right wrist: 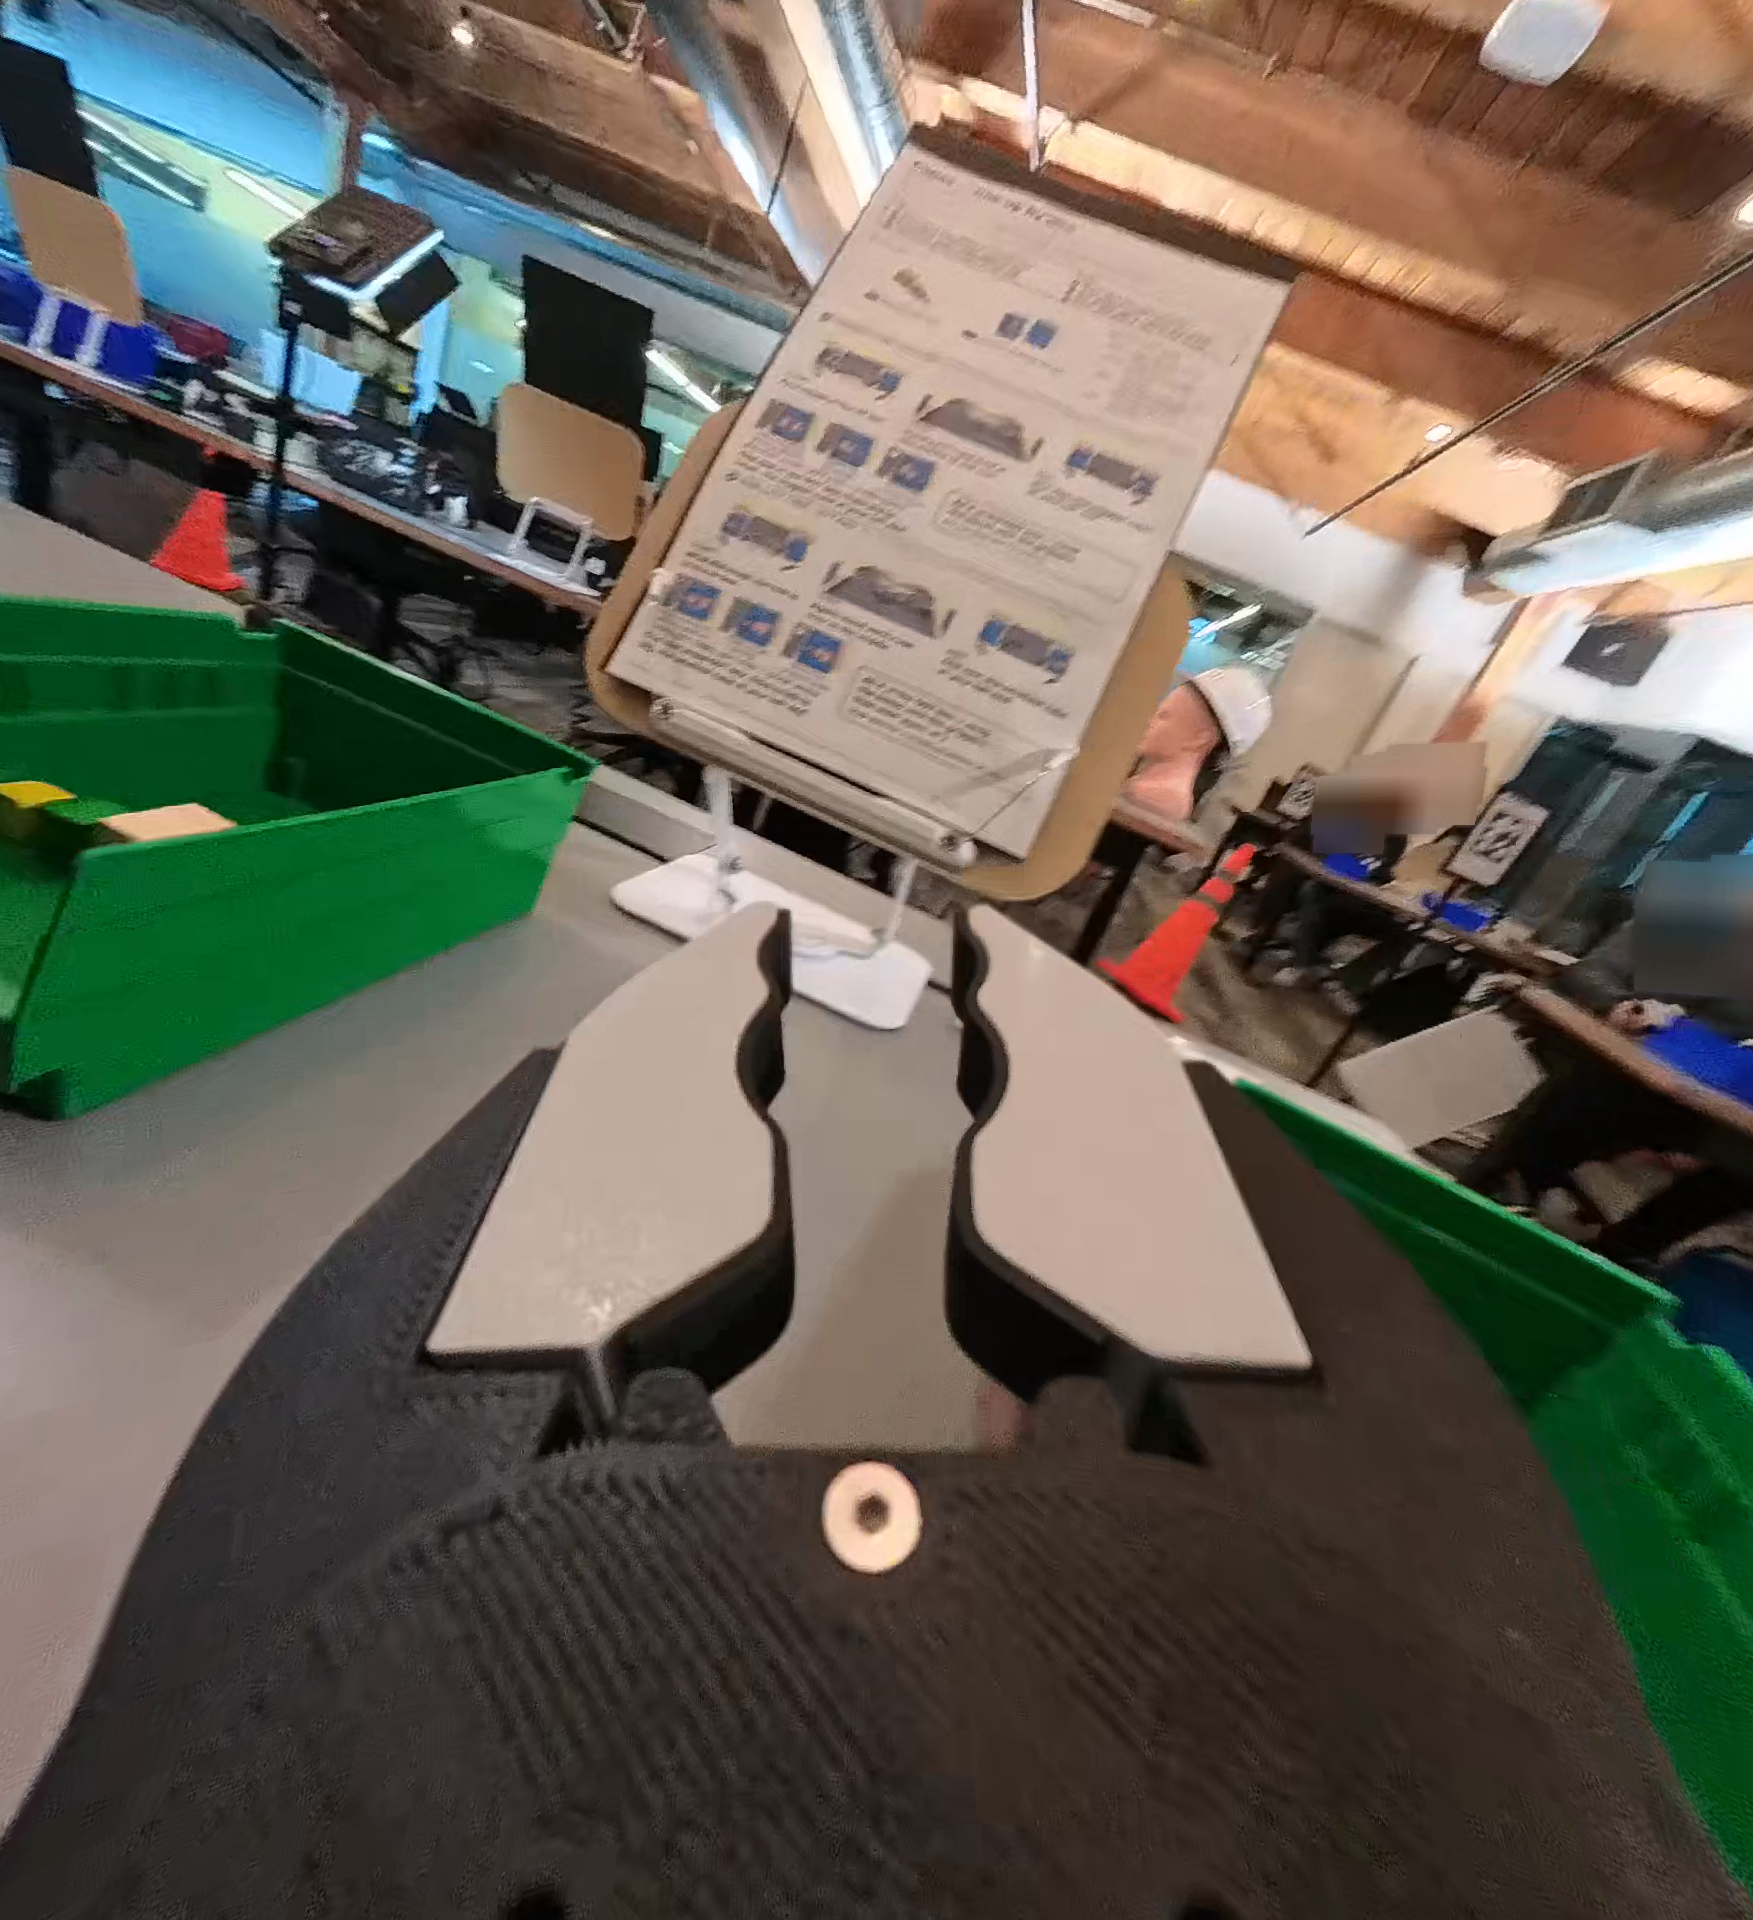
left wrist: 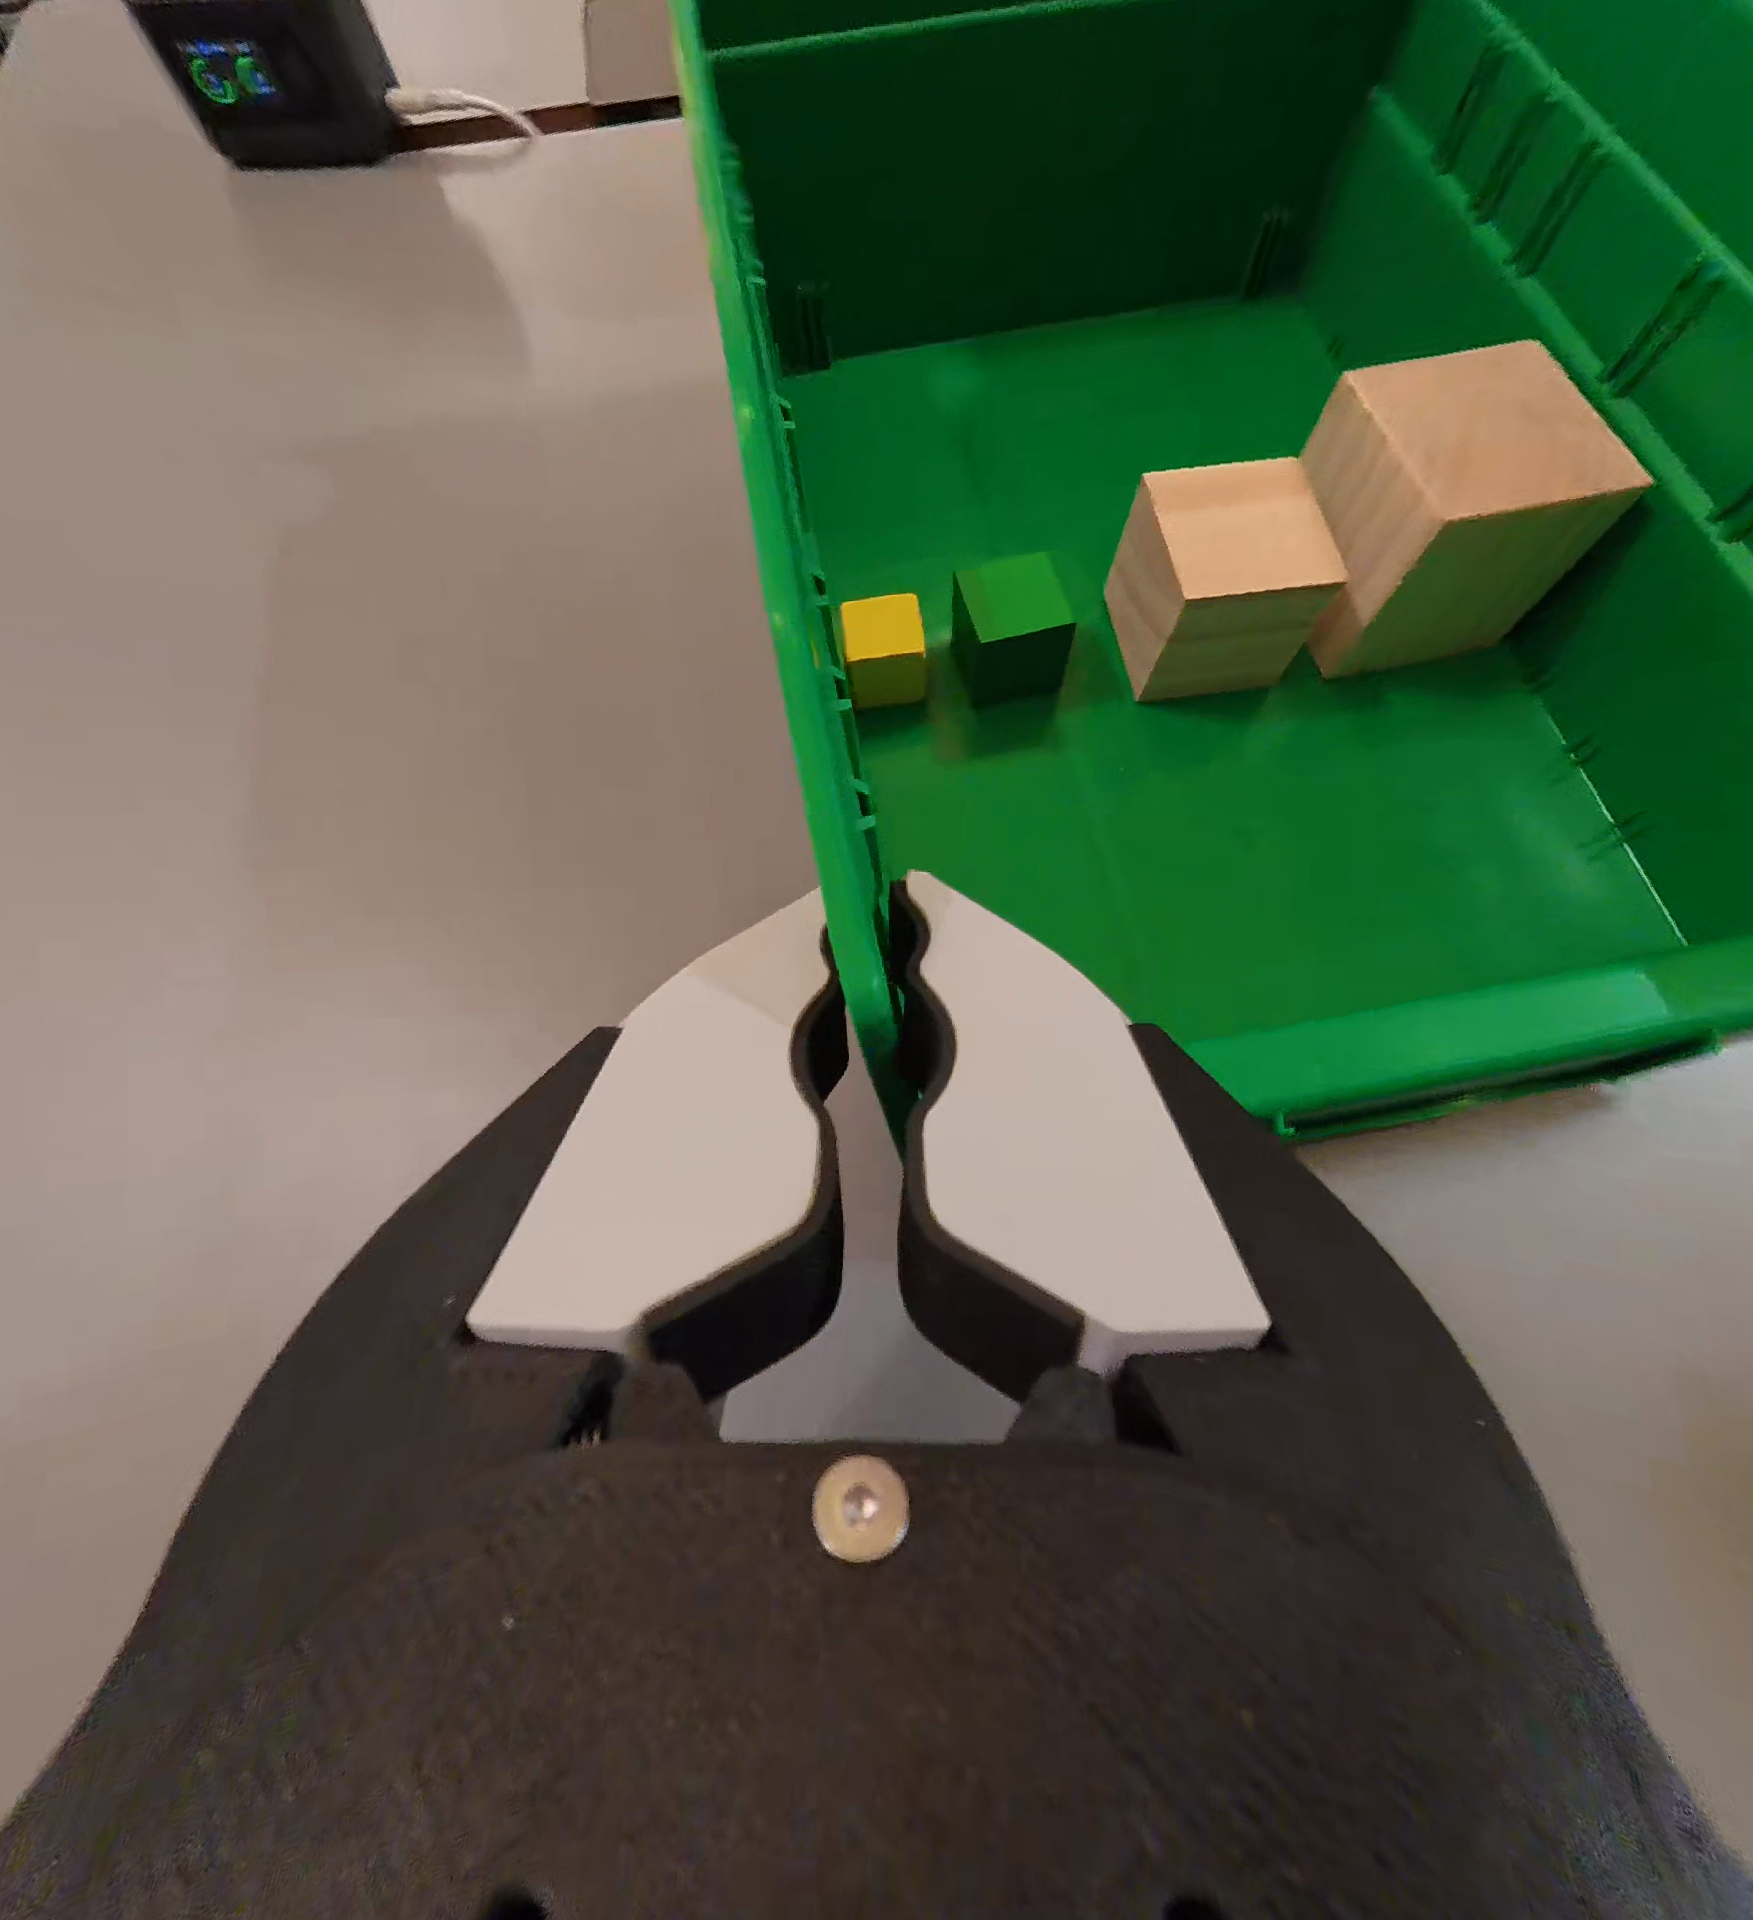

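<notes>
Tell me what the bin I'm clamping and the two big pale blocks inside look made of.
Green bin, its side wall clamped by the left gripper: apparently moulded plastic, uniform colour, slight sheen, ribbed walls. Larger pale block and smaller pale block: likely unfinished wood, matte, faint grain lines.

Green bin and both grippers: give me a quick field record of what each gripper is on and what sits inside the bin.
left gripper: shut on the green bin, clamping its left side wall near the front corner
right gripper: open, holding nothing, above the table
bin contents, left to right: yellow cube against the left wall, green cube, small wooden block, large wooden block touching it
ahead of right gripper: instruction sheet on a stand
right edge: second green bin
</notes>
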Tool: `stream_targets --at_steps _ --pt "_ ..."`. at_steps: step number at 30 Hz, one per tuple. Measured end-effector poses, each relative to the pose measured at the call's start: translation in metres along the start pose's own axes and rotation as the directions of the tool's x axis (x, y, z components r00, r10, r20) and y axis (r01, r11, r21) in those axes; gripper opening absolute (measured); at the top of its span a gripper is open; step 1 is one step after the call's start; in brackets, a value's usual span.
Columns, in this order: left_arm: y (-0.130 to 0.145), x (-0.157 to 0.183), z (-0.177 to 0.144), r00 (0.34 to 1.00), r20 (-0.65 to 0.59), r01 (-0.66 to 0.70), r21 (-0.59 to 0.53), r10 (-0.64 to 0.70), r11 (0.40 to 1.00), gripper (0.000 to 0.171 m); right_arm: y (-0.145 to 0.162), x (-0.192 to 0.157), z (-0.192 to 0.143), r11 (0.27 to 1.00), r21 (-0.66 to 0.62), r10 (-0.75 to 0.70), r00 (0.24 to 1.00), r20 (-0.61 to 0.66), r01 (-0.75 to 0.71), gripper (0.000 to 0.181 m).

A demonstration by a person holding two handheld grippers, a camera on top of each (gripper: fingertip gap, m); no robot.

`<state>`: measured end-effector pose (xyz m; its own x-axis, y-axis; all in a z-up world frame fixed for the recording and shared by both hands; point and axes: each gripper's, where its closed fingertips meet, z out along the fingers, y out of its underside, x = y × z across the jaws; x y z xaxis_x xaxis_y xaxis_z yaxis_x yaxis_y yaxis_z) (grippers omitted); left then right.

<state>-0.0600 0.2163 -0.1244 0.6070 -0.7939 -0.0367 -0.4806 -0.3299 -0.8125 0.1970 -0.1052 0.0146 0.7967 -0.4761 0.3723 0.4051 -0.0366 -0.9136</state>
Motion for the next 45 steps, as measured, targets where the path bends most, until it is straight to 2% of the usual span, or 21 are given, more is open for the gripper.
stream_targets --at_steps 2,4,7,12,16,20,24,27,31,33,35,38,40,43,45 --pt "0.001 -0.018 -0.002 0.999 0.046 0.020 -0.013 -0.019 1.000 0.005 0.008 -0.013 0.003 0.999 -0.042 0.016 0.999 0.044 -0.014 0.036" --pt "0.002 -0.036 -0.005 0.993 0.030 0.115 -0.001 -0.115 0.993 0.005 0.017 -0.022 0.004 0.997 -0.080 0.007 0.998 0.070 -0.002 0.036" --pt "0.010 -0.071 -0.017 0.981 0.044 0.190 -0.002 -0.189 0.982 0.006 0.029 -0.031 0.005 0.990 -0.135 0.056 0.990 0.132 -0.038 0.035" --pt "0.031 -0.120 -0.040 0.970 0.113 0.220 -0.011 -0.218 0.975 0.006 0.047 -0.025 0.006 0.981 -0.191 0.063 0.989 0.132 -0.037 0.034" --pt "0.039 -0.140 -0.048 0.962 0.134 0.240 0.002 -0.238 0.971 0.007 0.062 -0.027 0.006 0.967 -0.256 0.038 0.986 0.165 0.005 0.029" --pt "0.038 -0.142 -0.047 0.956 0.146 0.255 0.016 -0.254 0.967 0.006 0.061 -0.039 0.004 0.933 -0.330 0.222 0.949 0.223 -0.141 0.027" --pt "0.036 -0.139 -0.044 0.957 0.145 0.251 0.023 -0.251 0.968 0.006 0.057 -0.029 0.004 0.906 -0.340 0.324 0.930 0.174 -0.252 0.037" --pt "0.036 -0.137 -0.045 0.959 0.148 0.241 0.032 -0.243 0.970 0.005 0.056 -0.006 0.001 0.911 -0.318 0.300 0.951 0.072 -0.263 0.048" --pt "0.035 -0.132 -0.047 0.962 0.170 0.208 0.045 -0.212 0.977 0.011 0.054 0.050 -0.024 0.938 -0.270 0.179 0.971 -0.157 -0.216 0.057" --pt "0.034 -0.133 -0.048 0.962 0.186 0.195 0.052 -0.202 0.979 0.016 0.068 0.073 -0.040 0.928 -0.312 0.135 0.966 -0.223 -0.202 0.056" --pt "0.034 -0.134 -0.048 0.960 0.200 0.191 0.050 -0.197 0.980 0.020 0.089 0.094 -0.052 0.897 -0.361 0.156 0.948 -0.276 -0.253 0.053" --pt "0.038 -0.135 -0.049 0.956 0.221 0.191 0.034 -0.194 0.981 0.026 0.118 0.103 -0.058 0.836 -0.432 0.229 0.930 -0.286 -0.339 0.056" --pt "0.041 -0.137 -0.049 0.948 0.228 0.221 0.024 -0.221 0.975 0.029 0.133 0.100 -0.056 0.815 -0.485 0.198 0.939 -0.280 -0.316 0.058" --pt "0.042 -0.138 -0.051 0.941 0.197 0.274 0.032 -0.275 0.961 0.032 0.143 0.093 -0.050 0.810 -0.530 0.134 0.959 -0.248 -0.251 0.051" --pt "0.039 -0.139 -0.053 0.937 0.192 0.286 0.055 -0.291 0.957 0.031 0.152 0.093 -0.047 0.797 -0.558 0.110 0.964 -0.242 -0.231 0.038"
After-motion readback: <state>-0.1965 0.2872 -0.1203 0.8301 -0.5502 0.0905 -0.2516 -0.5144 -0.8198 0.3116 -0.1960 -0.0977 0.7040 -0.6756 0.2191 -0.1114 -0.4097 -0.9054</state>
